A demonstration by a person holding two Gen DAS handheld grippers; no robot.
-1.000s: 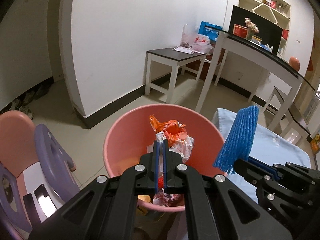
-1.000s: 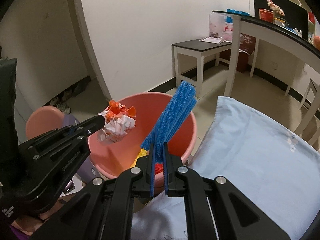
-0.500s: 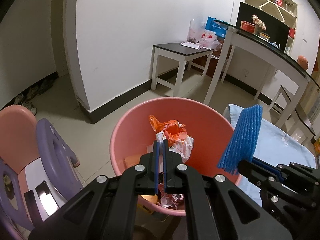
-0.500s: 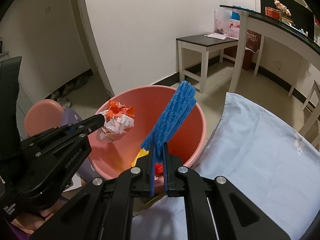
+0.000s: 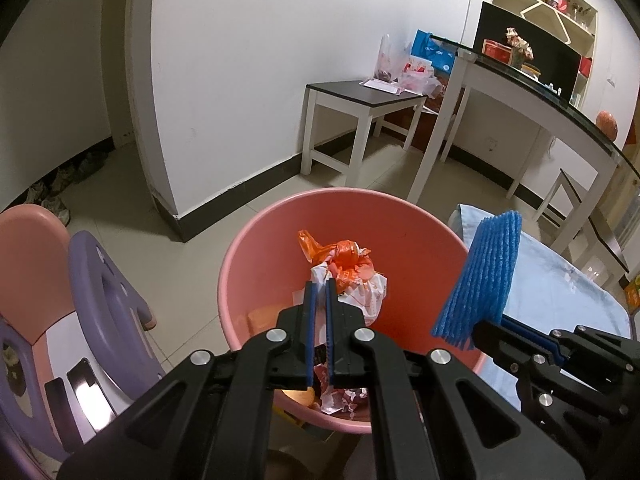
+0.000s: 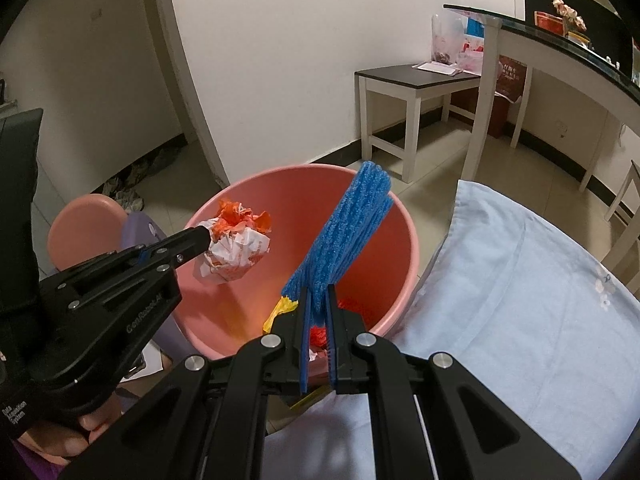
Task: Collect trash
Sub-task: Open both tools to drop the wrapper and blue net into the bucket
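A pink plastic bin (image 5: 256, 276) (image 6: 400, 248) stands on the floor with several scraps at its bottom. My left gripper (image 5: 319, 292) (image 6: 206, 236) is shut on a crumpled white and orange wrapper (image 5: 352, 280) (image 6: 236, 246) and holds it over the bin's opening. My right gripper (image 6: 318, 294) (image 5: 476, 330) is shut on a blue foam sheet (image 6: 344, 236) (image 5: 484, 276), which stands tilted above the bin's right rim.
A table with a light blue cloth (image 6: 520, 300) lies right of the bin. Purple and pink plastic stools (image 5: 100, 292) stand left of it. A white wall corner (image 5: 160, 184), a low dark-topped side table (image 5: 360, 100) and a long desk (image 5: 540, 104) are behind.
Both grippers have moved forward and higher over the bin, each still holding its item. The bin now sits more centrally below them.
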